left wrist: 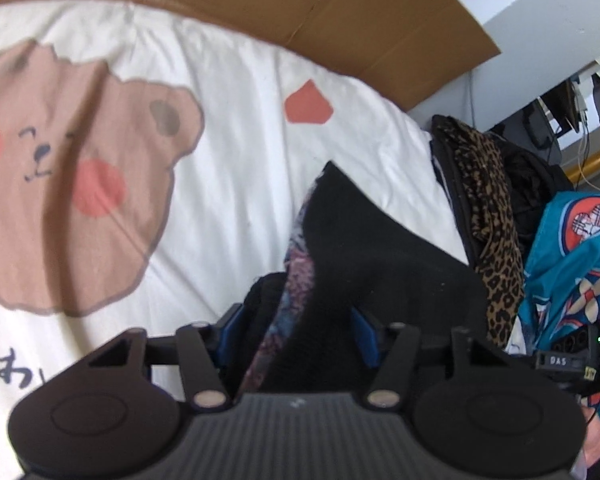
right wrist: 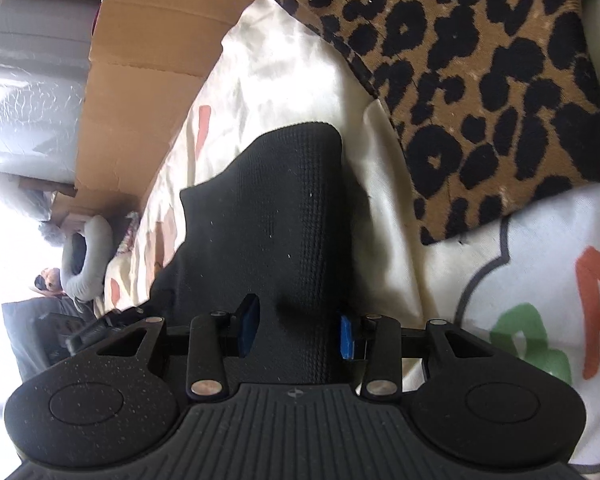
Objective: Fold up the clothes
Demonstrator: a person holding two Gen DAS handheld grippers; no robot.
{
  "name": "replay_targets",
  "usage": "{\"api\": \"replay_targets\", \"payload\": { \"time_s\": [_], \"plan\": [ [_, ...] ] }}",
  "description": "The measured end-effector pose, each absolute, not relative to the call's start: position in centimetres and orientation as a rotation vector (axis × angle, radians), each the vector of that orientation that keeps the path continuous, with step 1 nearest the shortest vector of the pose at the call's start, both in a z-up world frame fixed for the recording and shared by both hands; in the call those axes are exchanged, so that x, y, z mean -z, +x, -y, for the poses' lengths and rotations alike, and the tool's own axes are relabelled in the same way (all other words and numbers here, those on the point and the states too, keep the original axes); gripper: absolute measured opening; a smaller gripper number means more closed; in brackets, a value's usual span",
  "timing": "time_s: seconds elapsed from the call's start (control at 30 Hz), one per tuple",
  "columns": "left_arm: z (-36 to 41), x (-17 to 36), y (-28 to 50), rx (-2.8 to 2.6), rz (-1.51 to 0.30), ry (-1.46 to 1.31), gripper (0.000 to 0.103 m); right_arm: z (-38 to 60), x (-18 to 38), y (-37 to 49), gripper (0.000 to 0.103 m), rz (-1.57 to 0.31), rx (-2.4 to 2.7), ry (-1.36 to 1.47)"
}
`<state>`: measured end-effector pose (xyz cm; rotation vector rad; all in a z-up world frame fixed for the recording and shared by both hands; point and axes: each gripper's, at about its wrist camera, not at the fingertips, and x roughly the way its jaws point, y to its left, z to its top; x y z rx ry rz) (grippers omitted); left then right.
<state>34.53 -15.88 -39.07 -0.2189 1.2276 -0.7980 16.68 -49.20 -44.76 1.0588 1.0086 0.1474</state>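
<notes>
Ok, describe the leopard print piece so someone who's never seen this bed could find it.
Start at the white bedspread with the big brown bear. At its edge clothes are stacked; the leopard print garment is there. It alone has black spots on tan, unlike the plain black garment beside it.

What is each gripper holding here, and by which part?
The left gripper and the right gripper each have black knit fabric between their blue pads, apparently gripped near an edge. Whether both hold one garment, and which part, cannot be told.
</notes>
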Motion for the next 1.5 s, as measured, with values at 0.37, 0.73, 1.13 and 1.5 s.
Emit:
{"api": "replay_targets", "payload": {
  "time_s": [0.37, 0.73, 1.13, 1.5],
  "plan": [
    [15.6, 39.9, 35.8, 0.833, -1.269, -0.259, 0.053, 49.0, 43.7, 16.9, 0.012, -0.952, -0.197, 1.095],
    [16.2, 38.4, 35.2, 0.848, -1.195, -0.151, 0.056, 47.8, 46.3, 18.0, 0.037, -0.972, -0.216, 1.142],
    [17.0, 38.7, 34.7, 0.830, -1.185, -0.068, 0.068, 48.0, 46.5, 17.7, 0.008, -0.978, -0.235, 1.107],
    [16.9, 40.1, 35.8, 0.886, -1.238, -0.206, 0.061, 48.5, 46.1, 17.4, 0.012, -0.999, -0.219, 1.107]
  ]
}}
